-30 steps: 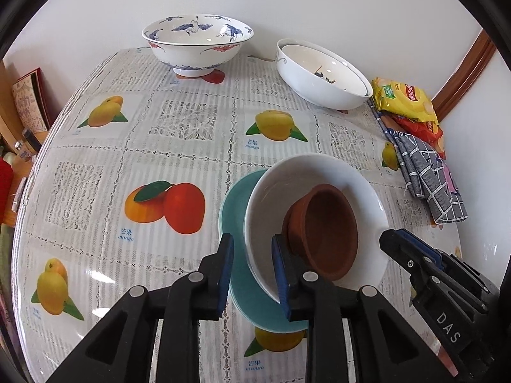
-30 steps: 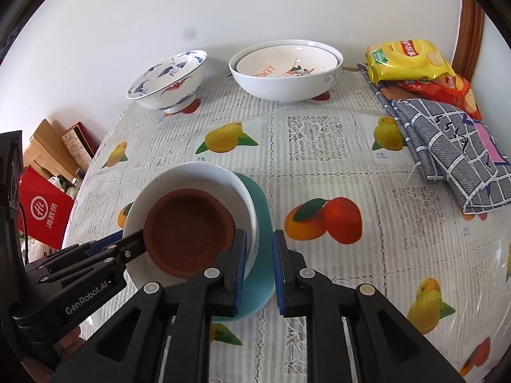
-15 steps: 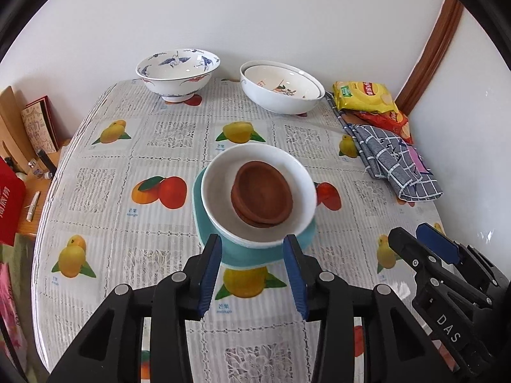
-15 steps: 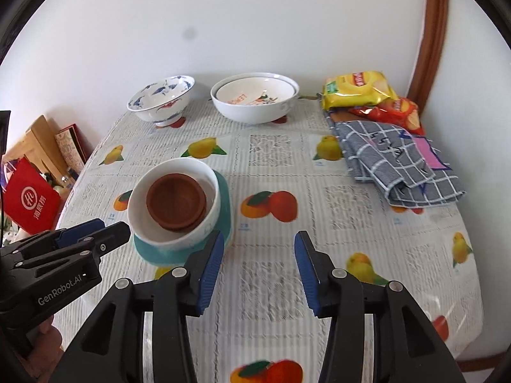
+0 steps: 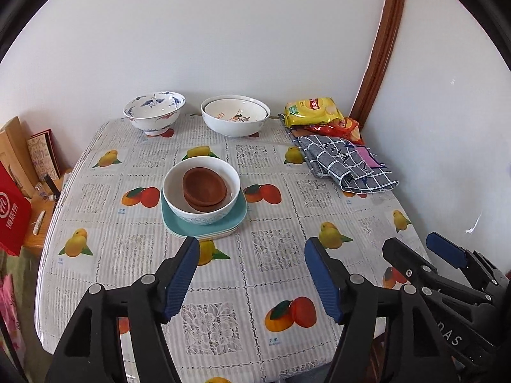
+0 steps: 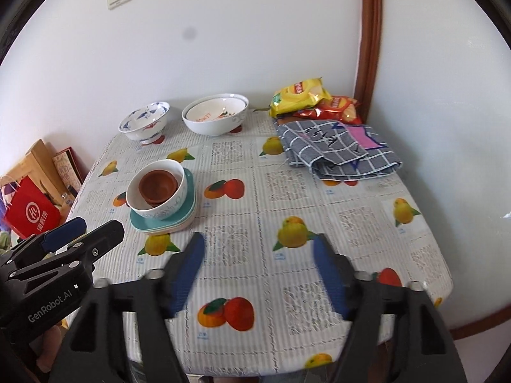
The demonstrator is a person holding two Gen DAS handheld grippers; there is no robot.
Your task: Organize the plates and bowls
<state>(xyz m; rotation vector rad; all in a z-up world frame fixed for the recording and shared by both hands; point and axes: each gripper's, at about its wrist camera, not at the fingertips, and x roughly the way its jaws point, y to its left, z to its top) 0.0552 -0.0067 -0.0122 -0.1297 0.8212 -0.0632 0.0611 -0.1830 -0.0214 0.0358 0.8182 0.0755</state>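
Observation:
Brown bowls (image 5: pixel 204 188) (image 6: pixel 158 186) are nested in a white bowl (image 5: pixel 204 215) (image 6: pixel 172 206), which stands on stacked teal plates (image 5: pixel 238 215) (image 6: pixel 188 212) mid-table. At the back stand a blue-patterned bowl (image 5: pixel 155 113) (image 6: pixel 143 123) and a large white bowl (image 5: pixel 236 118) (image 6: pixel 215 115) with a second bowl inside it. My left gripper (image 5: pixel 250 276) hangs over the near table, its jaws opening with nothing between them. My right gripper (image 6: pixel 258 273) does the same, apart from the stack. Each gripper also shows at the edge of the other's view.
Snack bags (image 5: pixel 313 108) (image 6: pixel 298 95) and a checked cloth (image 5: pixel 345 162) (image 6: pixel 335 150) lie at the back right by the wall. A red bag (image 6: pixel 30 210) and boxes sit on a low shelf left of the fruit-print table (image 5: pixel 281 249) (image 6: pixel 287 191).
Both grippers let go of the plate stack, drew back and up from it, and their jaws spread wide. The stack stays in place on the table.

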